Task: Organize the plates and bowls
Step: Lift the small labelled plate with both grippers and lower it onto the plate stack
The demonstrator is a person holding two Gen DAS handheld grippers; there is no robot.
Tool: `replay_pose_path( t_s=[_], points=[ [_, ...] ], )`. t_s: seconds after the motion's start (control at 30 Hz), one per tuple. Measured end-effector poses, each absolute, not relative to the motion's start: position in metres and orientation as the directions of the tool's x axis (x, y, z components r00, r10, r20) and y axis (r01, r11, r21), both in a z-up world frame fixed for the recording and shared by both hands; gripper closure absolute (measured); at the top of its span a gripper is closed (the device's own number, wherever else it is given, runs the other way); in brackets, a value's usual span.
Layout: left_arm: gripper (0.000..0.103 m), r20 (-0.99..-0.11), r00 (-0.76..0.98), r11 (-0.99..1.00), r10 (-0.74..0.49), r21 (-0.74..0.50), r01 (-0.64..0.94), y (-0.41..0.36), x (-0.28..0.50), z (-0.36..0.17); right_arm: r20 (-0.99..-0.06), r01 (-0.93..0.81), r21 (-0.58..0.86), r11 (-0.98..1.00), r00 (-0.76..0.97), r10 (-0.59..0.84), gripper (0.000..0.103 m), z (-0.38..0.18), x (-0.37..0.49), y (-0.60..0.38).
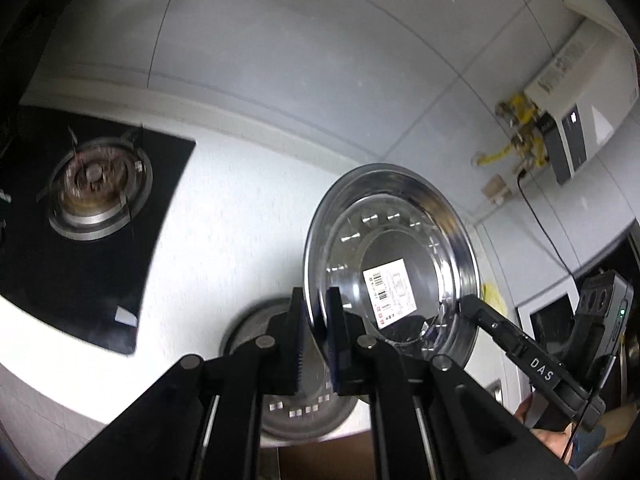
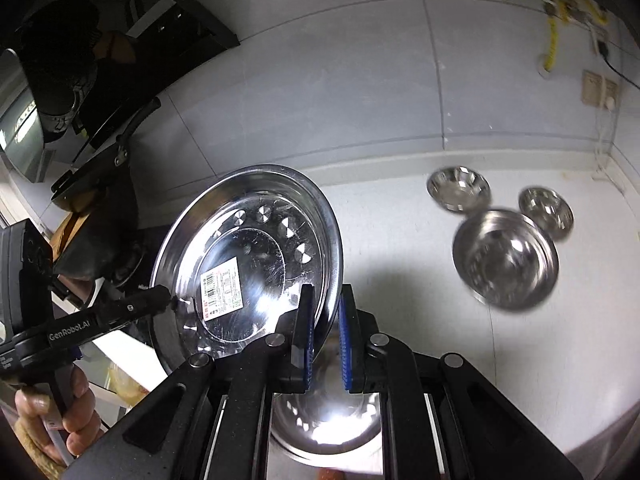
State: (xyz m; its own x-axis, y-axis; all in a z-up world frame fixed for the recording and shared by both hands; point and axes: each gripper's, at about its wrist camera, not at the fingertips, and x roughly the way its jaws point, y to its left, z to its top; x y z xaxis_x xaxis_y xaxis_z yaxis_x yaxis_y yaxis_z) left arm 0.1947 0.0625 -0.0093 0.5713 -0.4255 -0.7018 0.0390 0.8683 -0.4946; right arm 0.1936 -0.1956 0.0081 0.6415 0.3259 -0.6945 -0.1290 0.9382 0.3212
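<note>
A steel plate (image 1: 400, 248) with a white barcode sticker (image 1: 390, 294) is held tilted up on edge above the white counter. My left gripper (image 1: 316, 336) is shut on its left rim. My right gripper (image 2: 326, 332) straddles the opposite rim of the same plate (image 2: 248, 260); its blue pads stand a little apart around the rim. A second steel plate (image 1: 296, 412) lies flat on the counter below; it also shows in the right wrist view (image 2: 324, 428). Three steel bowls sit at the right: a large one (image 2: 506, 260) and two small ones (image 2: 458, 188) (image 2: 546, 208).
A black gas stove (image 1: 92, 184) with a burner is at the left. A tiled wall (image 1: 280, 40) runs behind the counter, with a water heater (image 1: 576, 92) and yellow pipes (image 1: 516, 128) at upper right. A range hood (image 2: 120, 40) hangs at upper left.
</note>
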Motion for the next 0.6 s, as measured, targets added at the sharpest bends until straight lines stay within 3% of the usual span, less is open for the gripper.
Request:
replay_pose_path(
  t_s=[0.6],
  points=[
    [0.094, -0.826, 0.389, 0.886, -0.407, -0.460, -0.050, 0.048, 0.182, -0.147, -0.814, -0.025, 0.371, 0.928, 0.472, 0.338, 0.093, -0.113, 0.169, -0.211]
  ],
)
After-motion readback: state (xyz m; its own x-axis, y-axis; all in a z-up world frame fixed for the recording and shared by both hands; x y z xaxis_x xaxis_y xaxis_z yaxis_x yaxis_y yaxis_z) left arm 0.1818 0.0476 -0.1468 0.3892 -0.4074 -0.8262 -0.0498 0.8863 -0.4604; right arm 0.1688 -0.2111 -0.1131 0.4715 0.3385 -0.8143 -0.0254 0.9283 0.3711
